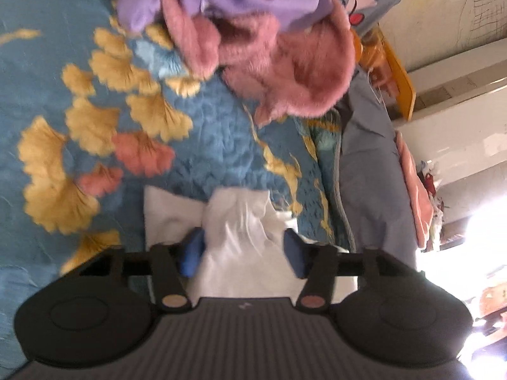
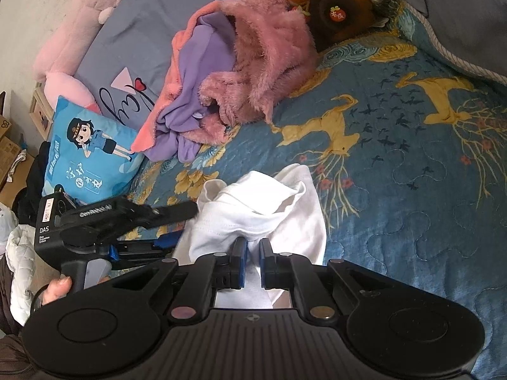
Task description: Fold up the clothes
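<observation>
At the far left of the right wrist view the bed's edge drops to a cluttered floor with cardboard boxes and dark bags. A blue cartoon cushion sits at that edge, backed by a grey pillow and a pink plush. The person's hand holds the left gripper there, its black body reaching in from the left toward the white garment. The heap of pink fleece and purple cloth lies behind the garment, well apart from it, with a strip of bare quilt between. A brown plush sits behind the heap. To the right the blue quilt with gold deer lies bare and wide, bounded at the top right by a grey bolster.

The white garment lies on the near part of the quilt, crumpled, with a ribbed collar edge turned up and a loose hollow fold on top.

In the left wrist view, which is blurred, the left gripper's blue pads stand at either side of a bunched ridge of the garment; whether they press it I cannot tell. The right gripper has its pads nearly together, pinching a thin fold of white cloth.
</observation>
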`<state>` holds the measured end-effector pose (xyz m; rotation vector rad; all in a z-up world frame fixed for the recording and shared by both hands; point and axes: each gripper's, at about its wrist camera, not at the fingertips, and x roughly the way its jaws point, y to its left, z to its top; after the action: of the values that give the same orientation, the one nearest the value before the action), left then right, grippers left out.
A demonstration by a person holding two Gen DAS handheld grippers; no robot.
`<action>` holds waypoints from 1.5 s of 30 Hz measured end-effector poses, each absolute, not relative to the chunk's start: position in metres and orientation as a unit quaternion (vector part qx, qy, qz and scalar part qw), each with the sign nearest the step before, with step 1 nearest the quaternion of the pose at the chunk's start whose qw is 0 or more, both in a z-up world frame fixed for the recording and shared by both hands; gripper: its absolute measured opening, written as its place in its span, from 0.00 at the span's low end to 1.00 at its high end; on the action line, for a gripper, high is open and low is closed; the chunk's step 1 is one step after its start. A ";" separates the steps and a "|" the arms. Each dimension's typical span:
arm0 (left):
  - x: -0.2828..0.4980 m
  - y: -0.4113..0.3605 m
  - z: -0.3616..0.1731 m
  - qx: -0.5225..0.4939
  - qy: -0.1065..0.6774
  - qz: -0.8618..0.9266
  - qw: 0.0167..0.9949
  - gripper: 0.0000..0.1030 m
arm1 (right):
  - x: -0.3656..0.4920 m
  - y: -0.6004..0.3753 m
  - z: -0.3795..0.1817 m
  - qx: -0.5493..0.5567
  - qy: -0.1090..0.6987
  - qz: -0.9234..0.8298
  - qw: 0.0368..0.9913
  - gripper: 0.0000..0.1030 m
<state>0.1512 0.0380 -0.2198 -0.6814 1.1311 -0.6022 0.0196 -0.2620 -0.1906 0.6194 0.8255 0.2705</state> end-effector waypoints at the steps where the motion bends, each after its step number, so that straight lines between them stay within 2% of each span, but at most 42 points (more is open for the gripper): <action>1: 0.150 0.036 -0.219 -0.308 0.516 -0.278 0.749 0.32 | 0.019 -0.262 -0.191 0.296 0.393 0.127 0.861 0.08; 3: 0.147 0.037 -0.217 -0.307 0.512 -0.273 0.755 0.15 | 0.018 -0.262 -0.192 0.296 0.389 0.123 0.864 0.07; 5: 0.144 0.039 -0.214 -0.310 0.507 -0.260 0.761 0.09 | 0.014 -0.259 -0.189 0.289 0.377 0.121 0.871 0.06; 13: 0.104 0.078 -0.171 -0.307 0.436 -0.172 0.829 0.04 | -0.010 -0.220 -0.144 0.150 0.306 0.112 0.933 0.04; 17: 0.101 0.094 -0.182 -0.330 0.455 -0.156 0.812 0.03 | 0.014 -0.224 -0.163 0.146 0.366 0.085 0.915 0.04; 19: 0.102 0.090 -0.186 -0.336 0.464 -0.180 0.800 0.01 | 0.019 -0.222 -0.166 0.138 0.371 0.098 0.913 0.04; 22: 0.104 0.076 -0.181 -0.329 0.457 -0.223 0.796 0.07 | 0.017 -0.222 -0.161 0.139 0.364 0.105 0.915 0.04; 24: 0.108 0.070 -0.183 -0.323 0.462 -0.222 0.795 0.32 | 0.017 -0.225 -0.161 0.149 0.365 0.103 0.913 0.05; 27: 0.118 0.070 -0.196 -0.342 0.478 -0.221 0.778 0.43 | 0.016 -0.230 -0.165 0.167 0.370 0.101 0.908 0.05; 31: 0.131 0.069 -0.213 -0.379 0.491 -0.233 0.749 0.45 | 0.012 -0.232 -0.168 0.180 0.374 0.100 0.904 0.05; 34: 0.138 0.057 -0.221 -0.363 0.507 -0.236 0.746 0.38 | 0.011 -0.234 -0.169 0.184 0.375 0.102 0.903 0.05; 36: 0.138 0.050 -0.222 -0.347 0.513 -0.238 0.748 0.13 | 0.011 -0.235 -0.170 0.186 0.375 0.101 0.903 0.05; 39: 0.134 0.054 -0.219 -0.370 0.502 -0.245 0.743 0.05 | 0.009 -0.235 -0.171 0.189 0.368 0.099 0.905 0.05; 45: 0.112 0.090 -0.196 -0.453 0.432 -0.246 0.740 0.05 | -0.015 -0.229 -0.149 0.185 0.265 0.196 0.926 0.05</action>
<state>0.1121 0.0903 -0.1964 -0.9928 0.9472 -0.5402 -0.0149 -0.2295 -0.1491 0.3785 0.5427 0.4028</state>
